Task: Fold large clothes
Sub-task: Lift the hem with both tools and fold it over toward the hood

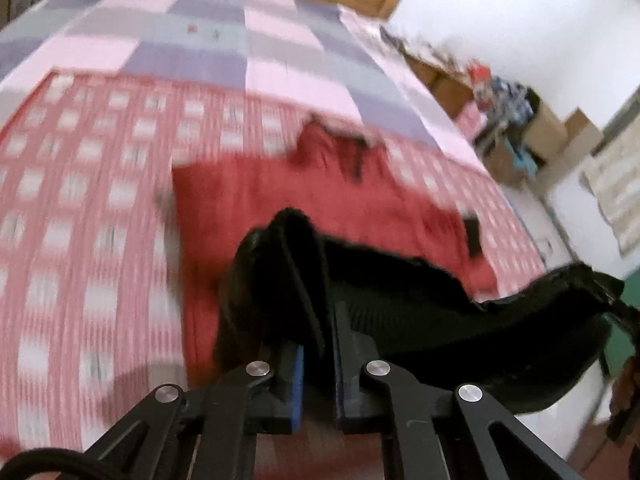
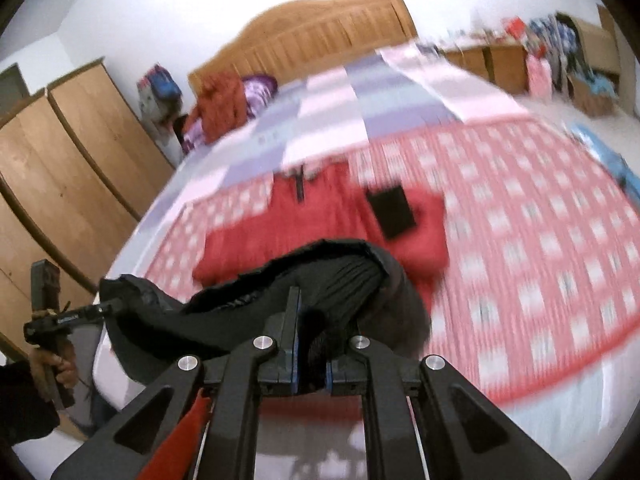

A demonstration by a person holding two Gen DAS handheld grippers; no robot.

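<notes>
A red garment with black trim (image 1: pixel 320 208) lies spread on the bed; it also shows in the right wrist view (image 2: pixel 320 220). Its black ribbed hem (image 1: pixel 400 312) is lifted off the bed and stretched between both grippers. My left gripper (image 1: pixel 316 360) is shut on one end of the hem. My right gripper (image 2: pixel 310 344) is shut on the other end of the hem (image 2: pixel 340 276). The left gripper also shows at the left edge of the right wrist view (image 2: pixel 100 308), clamped on the hem. Both views are motion-blurred.
The bed has a red-and-white checked sheet (image 2: pixel 540 240) over a pink and purple quilt (image 2: pixel 360 92). Clothes are piled by the wooden headboard (image 2: pixel 224 100). Wooden wardrobes (image 2: pixel 60 160) stand left. Boxes and clutter (image 1: pixel 520 128) line the right wall.
</notes>
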